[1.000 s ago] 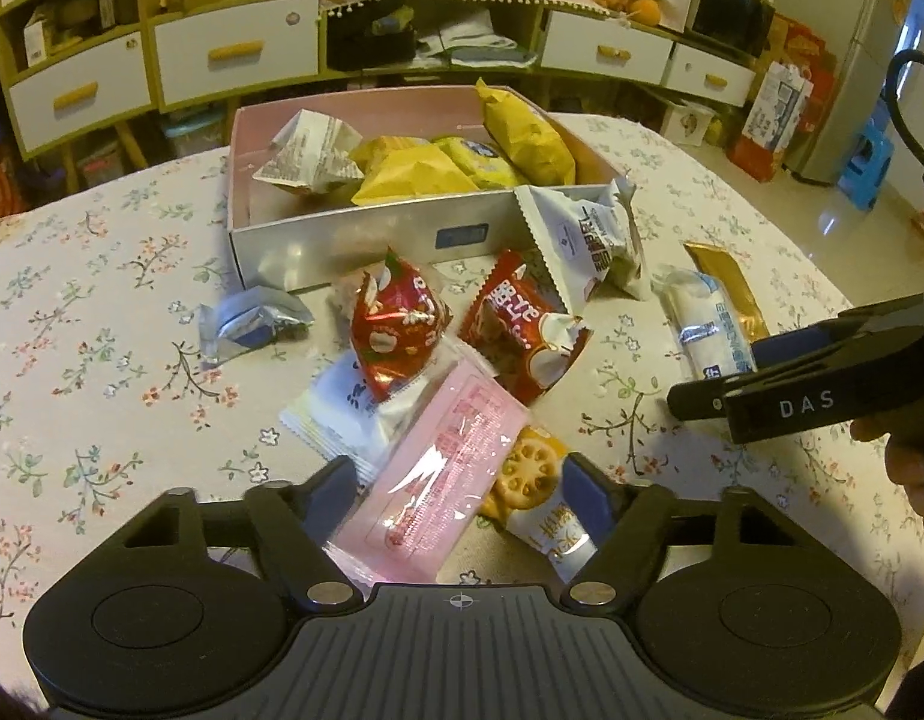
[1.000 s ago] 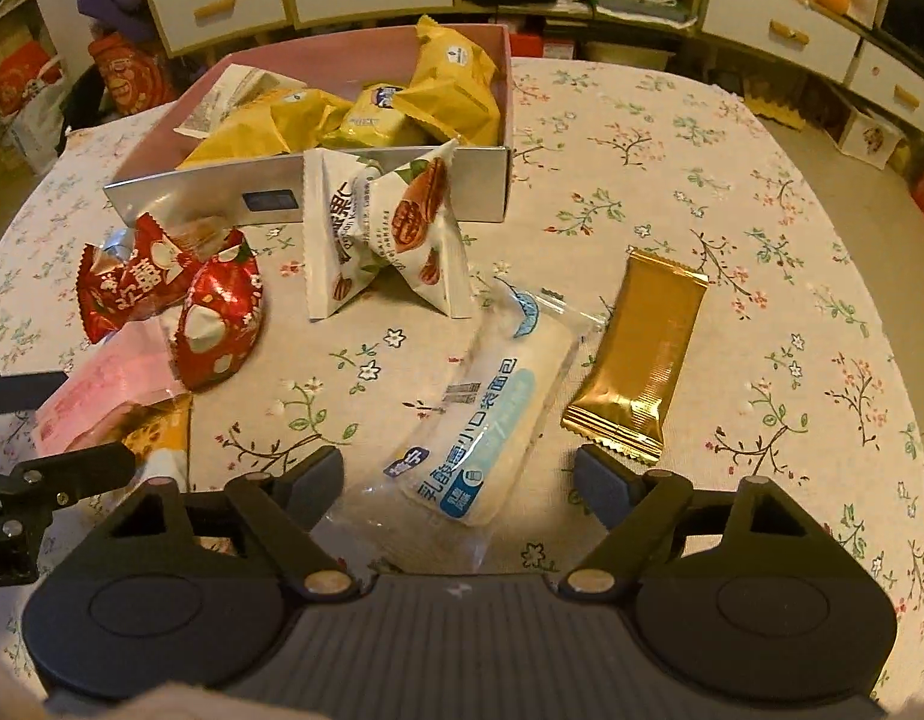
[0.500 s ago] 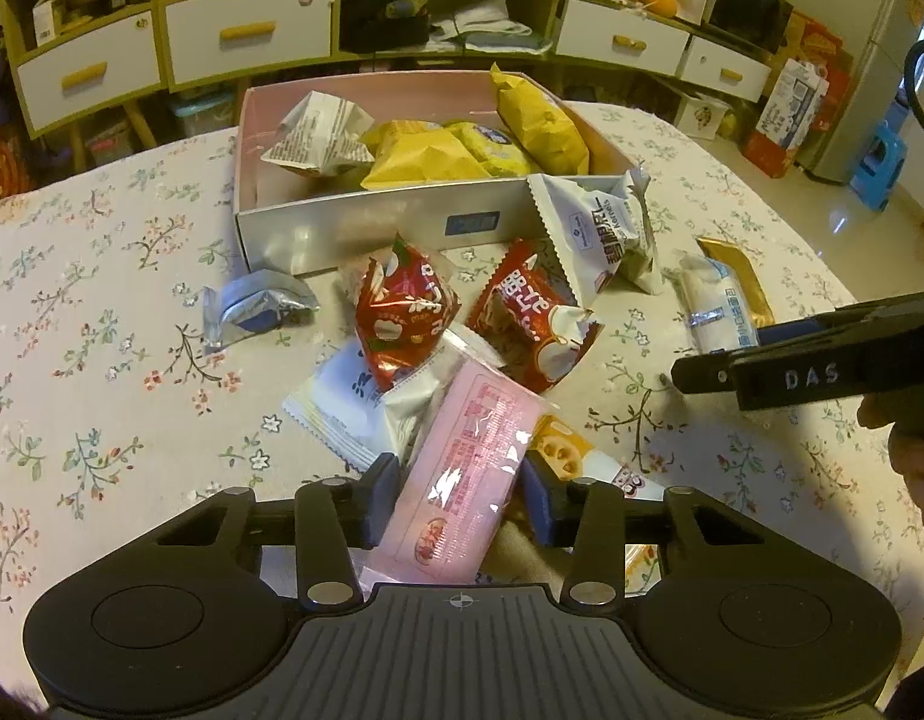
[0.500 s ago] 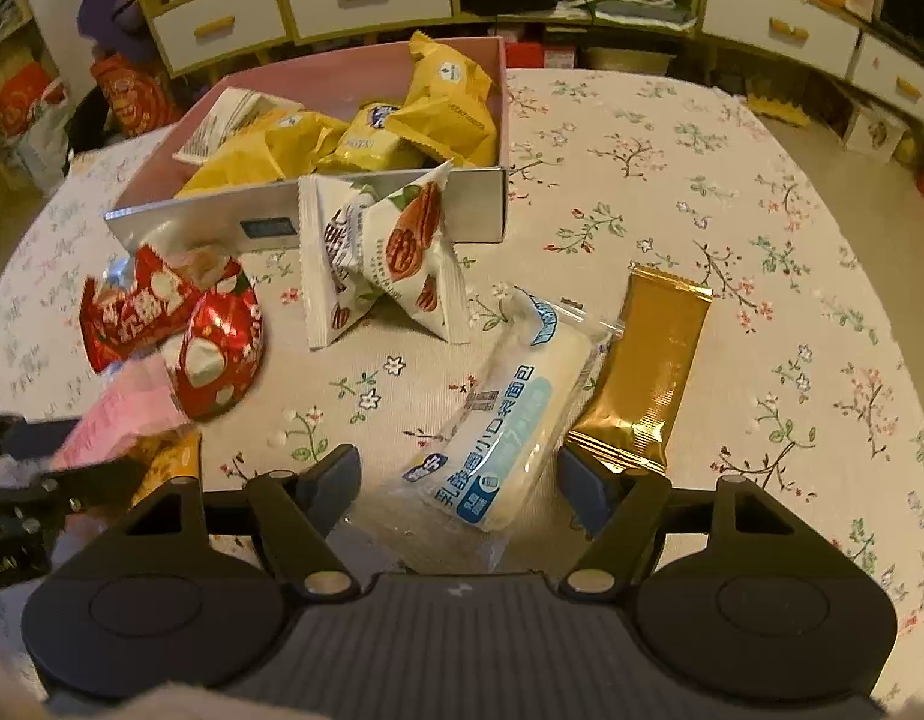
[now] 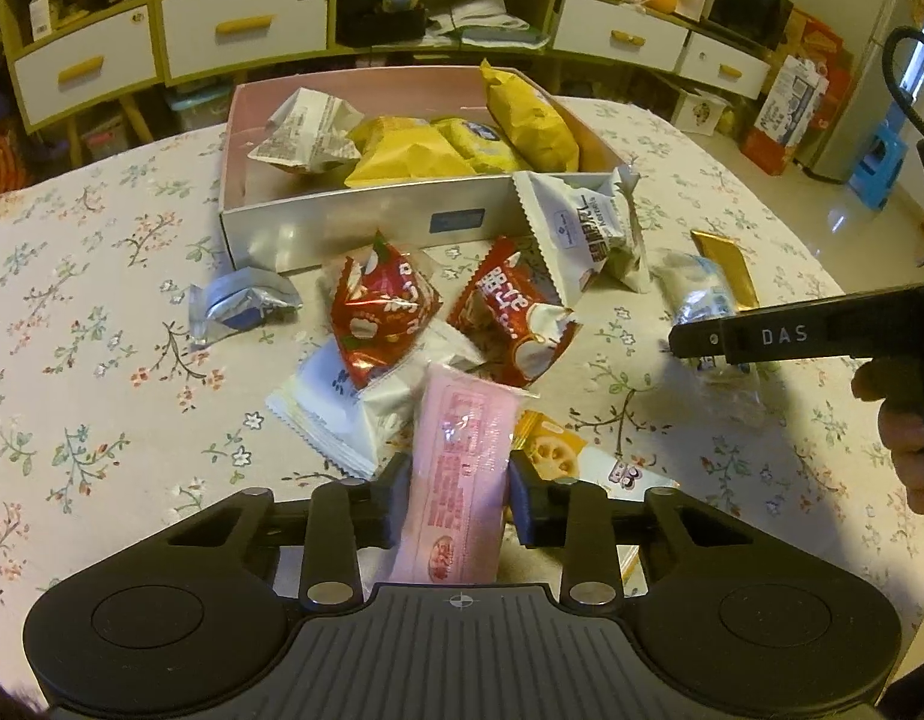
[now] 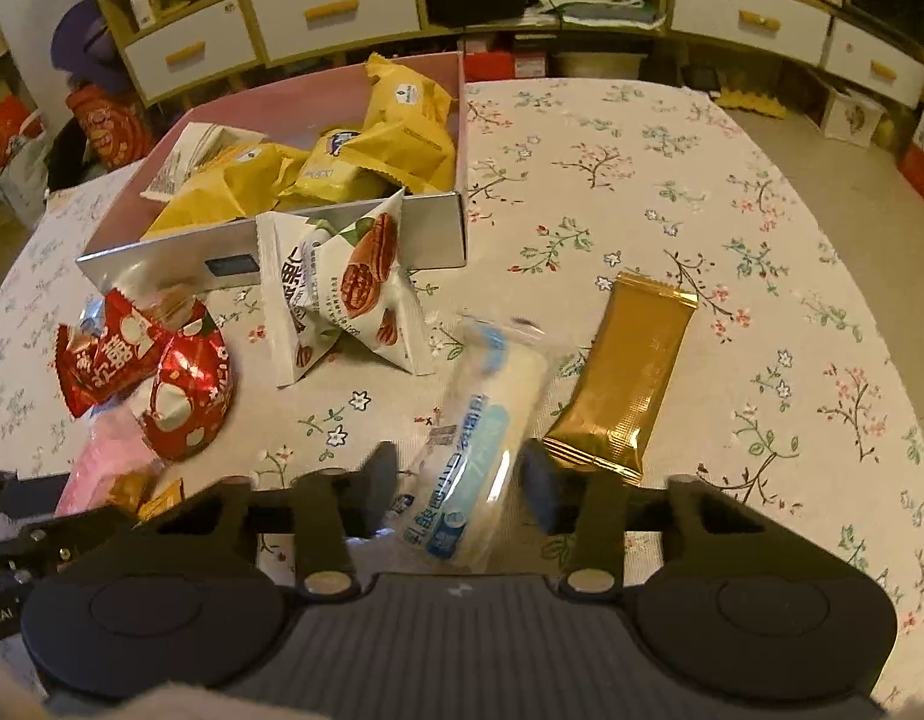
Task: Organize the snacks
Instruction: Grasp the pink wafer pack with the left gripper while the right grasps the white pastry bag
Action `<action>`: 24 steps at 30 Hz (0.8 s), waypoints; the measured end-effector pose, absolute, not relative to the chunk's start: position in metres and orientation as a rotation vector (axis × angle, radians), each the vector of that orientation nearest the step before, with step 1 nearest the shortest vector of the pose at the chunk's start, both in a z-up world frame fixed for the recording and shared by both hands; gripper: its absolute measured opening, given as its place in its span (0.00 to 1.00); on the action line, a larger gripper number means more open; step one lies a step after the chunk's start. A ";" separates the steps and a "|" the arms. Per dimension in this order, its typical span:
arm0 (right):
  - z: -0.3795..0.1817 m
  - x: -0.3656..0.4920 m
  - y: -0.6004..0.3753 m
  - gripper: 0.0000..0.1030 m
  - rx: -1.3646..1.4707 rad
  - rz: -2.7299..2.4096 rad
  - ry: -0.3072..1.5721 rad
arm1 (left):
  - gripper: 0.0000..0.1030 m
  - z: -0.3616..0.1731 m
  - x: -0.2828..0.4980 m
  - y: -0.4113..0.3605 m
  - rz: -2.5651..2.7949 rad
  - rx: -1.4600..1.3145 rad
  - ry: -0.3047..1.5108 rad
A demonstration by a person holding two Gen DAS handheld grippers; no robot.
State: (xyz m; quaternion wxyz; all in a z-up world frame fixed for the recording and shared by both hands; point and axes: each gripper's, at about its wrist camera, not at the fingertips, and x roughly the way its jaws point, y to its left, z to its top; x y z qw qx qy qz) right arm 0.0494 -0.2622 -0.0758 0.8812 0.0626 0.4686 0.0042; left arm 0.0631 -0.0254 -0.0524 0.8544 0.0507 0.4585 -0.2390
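Gripping is seen on both sides. The left claw [image 5: 459, 495] is clamped on the near end of a pink snack pack [image 5: 462, 468]; its jaws have just been closing, and both pads are pressed on the wrapper edges. The pink pack is laid over a biscuit packet [image 5: 549, 450] and a white sachet [image 5: 342, 405] on the floral worktop [image 5: 90, 360].

The right claw [image 6: 462, 480] is clenched on a clear-wrapped bread roll [image 6: 480, 420]; its jaws have also just been closing, with the roll squeezed between them. The image is blurred there, so exact pad contact on the left side is hard to read. A gold bar [image 6: 627, 372] is lying just right of the roll, its near corner touching the right finger.

An open box [image 5: 342, 222] is placed at the far side of the worktop, with yellow packs [image 5: 462, 144] and a white pack [image 5: 306, 132] inside. A nut packet [image 6: 348, 282] is propped against the box front wall. Two red packs [image 5: 390, 306] are lying in front of the box, and a silver pack [image 5: 234, 303] is lying to their left.
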 end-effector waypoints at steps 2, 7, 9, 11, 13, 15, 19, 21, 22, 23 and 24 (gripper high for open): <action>-0.074 0.049 -0.265 0.22 0.150 0.021 0.980 | 0.29 -0.051 0.062 -0.026 -0.504 0.104 0.967; -0.069 0.049 -0.268 0.17 0.179 0.027 0.990 | 0.29 -0.044 0.062 -0.026 -0.514 0.086 0.967; -0.067 0.048 -0.269 0.17 0.190 0.028 0.997 | 0.29 -0.042 0.061 -0.025 -0.518 0.078 0.968; -0.066 0.047 -0.269 0.16 0.197 0.031 1.004 | 0.29 -0.039 0.061 -0.025 -0.523 0.072 0.970; -0.063 0.045 -0.269 0.16 0.200 0.036 1.004 | 0.29 -0.037 0.060 -0.025 -0.529 0.067 0.969; -0.060 0.043 -0.269 0.16 0.201 0.040 1.003 | 0.29 -0.034 0.060 -0.025 -0.535 0.063 0.968; -0.053 0.040 -0.271 0.16 0.204 0.028 0.995 | 0.29 -0.028 0.058 -0.025 -0.546 0.047 0.965; -0.050 0.039 -0.274 0.16 0.217 0.028 0.986 | 0.29 -0.025 0.057 -0.026 -0.552 0.045 0.959; -0.048 0.038 -0.275 0.16 0.221 0.027 0.982 | 0.29 -0.023 0.056 -0.026 -0.554 0.042 0.955; -0.046 0.038 -0.276 0.16 0.224 0.025 0.976 | 0.29 -0.021 0.056 -0.026 -0.555 0.040 0.951; -0.045 0.037 -0.277 0.16 0.228 0.025 0.971 | 0.29 -0.019 0.057 -0.026 -0.555 0.037 0.946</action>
